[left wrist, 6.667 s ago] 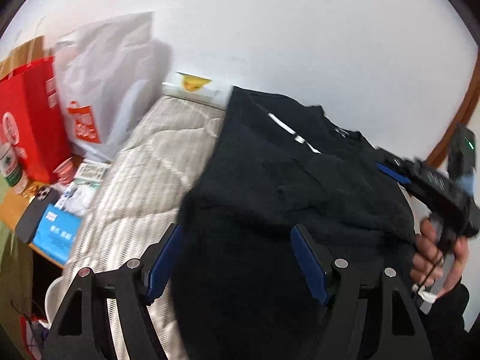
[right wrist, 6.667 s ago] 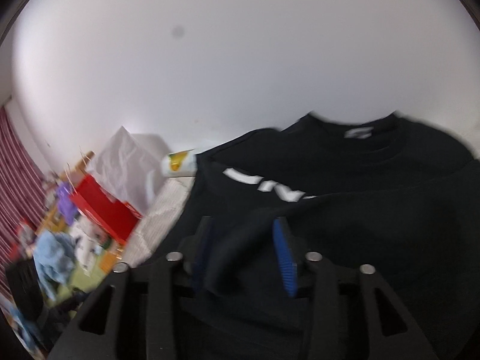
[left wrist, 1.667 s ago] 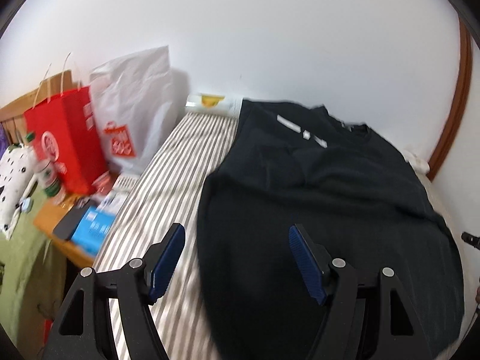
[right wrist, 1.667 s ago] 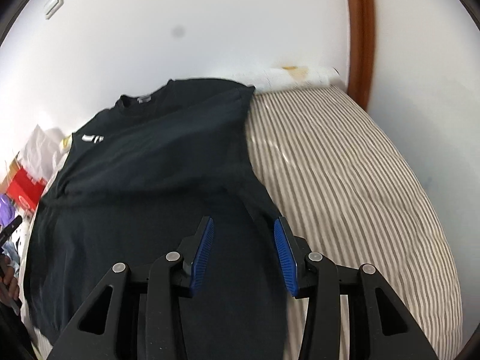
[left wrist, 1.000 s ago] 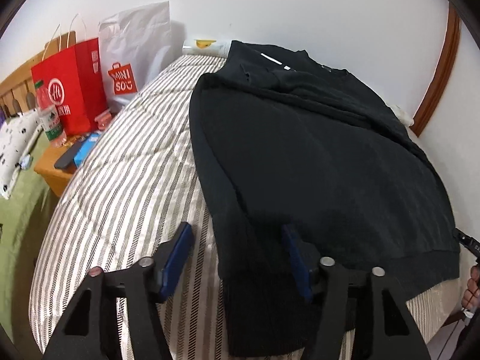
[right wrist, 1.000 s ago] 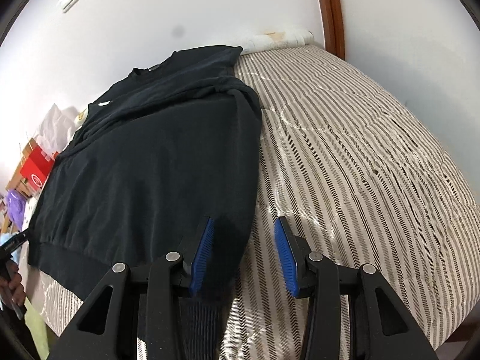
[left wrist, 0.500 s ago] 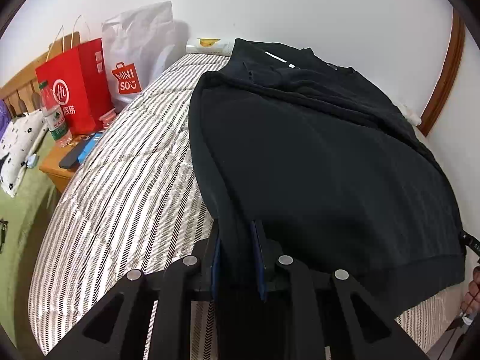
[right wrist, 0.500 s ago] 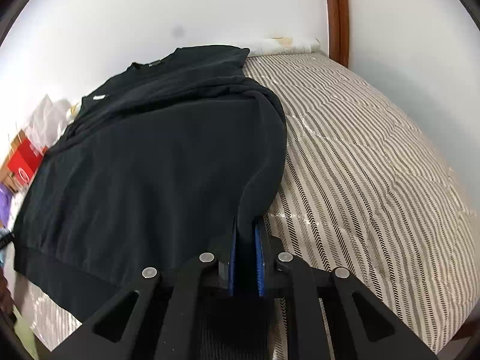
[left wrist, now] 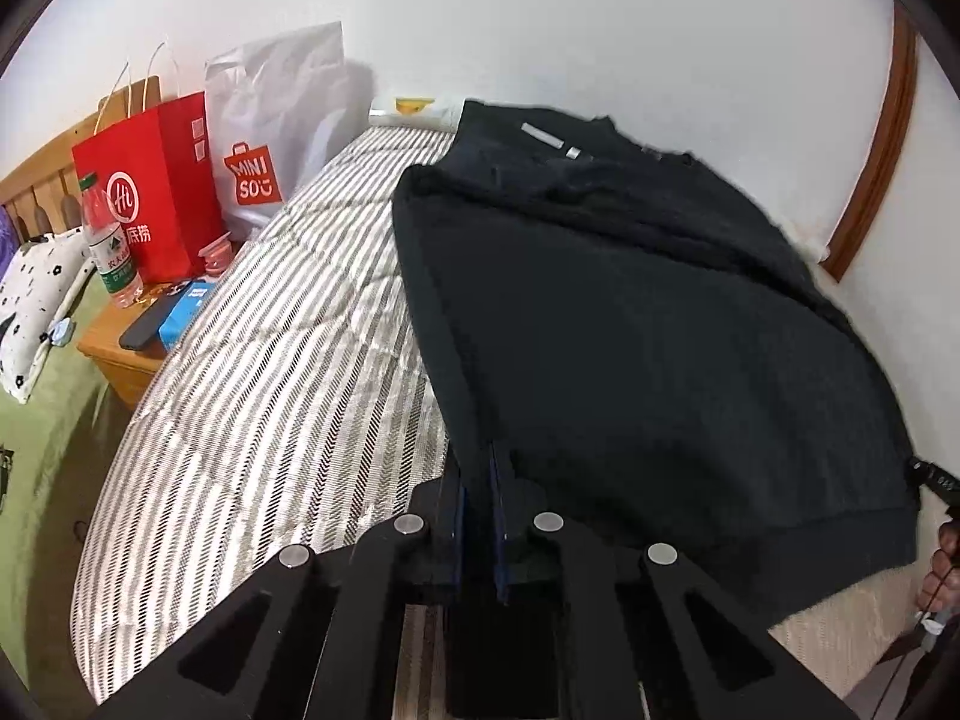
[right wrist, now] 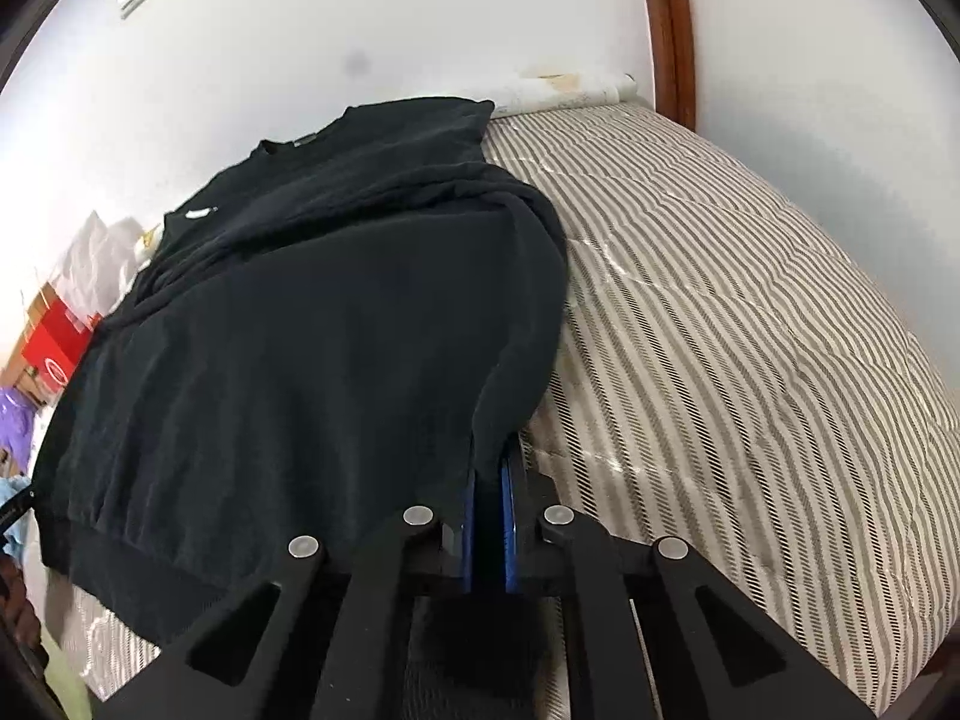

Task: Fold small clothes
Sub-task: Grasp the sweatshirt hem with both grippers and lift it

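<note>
black sweatshirt (left wrist: 630,324) lies spread on the striped bed (left wrist: 270,360), with its neck near the wall and its bottom hem near the front edge. left tongs (left wrist: 478,510) are squeezed tight on the sweatshirt's bottom corner on the left side, with black cloth pinched between the blue pads. right tongs (right wrist: 489,516) are squeezed tight on the other bottom corner in the same way. each held corner is lifted a little off the bed.

the cloth behind the pads is hidden by the black tong frames. the sleeves are folded in and hard to pick out in all the black. part of a hand (left wrist: 942,564) is cut off at the picture's edge.

bare striped bed shows on both sides of the sweatshirt, wide on the right. a red bag (left wrist: 150,180), a white bag (left wrist: 276,132) and a water bottle (left wrist: 111,240) stand past the left side of the bed.
</note>
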{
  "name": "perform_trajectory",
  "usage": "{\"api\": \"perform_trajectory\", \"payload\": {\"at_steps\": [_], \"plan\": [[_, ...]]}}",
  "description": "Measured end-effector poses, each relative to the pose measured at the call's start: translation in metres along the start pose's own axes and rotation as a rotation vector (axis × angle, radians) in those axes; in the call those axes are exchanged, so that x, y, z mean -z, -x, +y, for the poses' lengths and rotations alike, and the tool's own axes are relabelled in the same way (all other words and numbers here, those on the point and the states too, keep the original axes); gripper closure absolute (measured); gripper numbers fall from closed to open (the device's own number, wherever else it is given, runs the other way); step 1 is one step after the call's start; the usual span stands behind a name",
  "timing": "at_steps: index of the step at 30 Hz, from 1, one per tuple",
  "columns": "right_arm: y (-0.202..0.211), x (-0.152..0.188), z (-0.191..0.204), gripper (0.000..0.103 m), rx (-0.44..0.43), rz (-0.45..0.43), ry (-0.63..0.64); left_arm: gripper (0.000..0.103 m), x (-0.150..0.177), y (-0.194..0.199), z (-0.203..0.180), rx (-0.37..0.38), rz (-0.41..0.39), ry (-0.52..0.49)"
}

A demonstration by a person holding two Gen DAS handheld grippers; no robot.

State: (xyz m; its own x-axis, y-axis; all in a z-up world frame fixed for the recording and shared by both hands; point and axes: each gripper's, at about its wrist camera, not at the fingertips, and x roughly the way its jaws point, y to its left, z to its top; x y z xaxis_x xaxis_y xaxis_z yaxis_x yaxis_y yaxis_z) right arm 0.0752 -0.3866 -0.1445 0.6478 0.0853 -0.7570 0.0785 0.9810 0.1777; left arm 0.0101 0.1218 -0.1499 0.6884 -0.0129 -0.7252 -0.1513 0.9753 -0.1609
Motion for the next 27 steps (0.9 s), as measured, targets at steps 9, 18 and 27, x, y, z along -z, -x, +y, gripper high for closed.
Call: {"api": "perform_trajectory", "payload": {"at_steps": [9, 18, 27], "plan": [[0.051, 0.007, -0.023, 0.097, -0.083, -0.051, -0.006, 0.096, 0.017, 0.045, -0.005, 0.119, -0.04, 0.005], [0.084, 0.016, -0.036, 0.097, -0.105, -0.083, 0.027, 0.096, 0.025, 0.065, -0.003, 0.191, -0.07, 0.005], [0.101, -0.016, -0.012, 0.097, -0.144, -0.194, 0.066, 0.096, -0.027, 0.074, -0.002, 0.201, -0.173, 0.016]]}}
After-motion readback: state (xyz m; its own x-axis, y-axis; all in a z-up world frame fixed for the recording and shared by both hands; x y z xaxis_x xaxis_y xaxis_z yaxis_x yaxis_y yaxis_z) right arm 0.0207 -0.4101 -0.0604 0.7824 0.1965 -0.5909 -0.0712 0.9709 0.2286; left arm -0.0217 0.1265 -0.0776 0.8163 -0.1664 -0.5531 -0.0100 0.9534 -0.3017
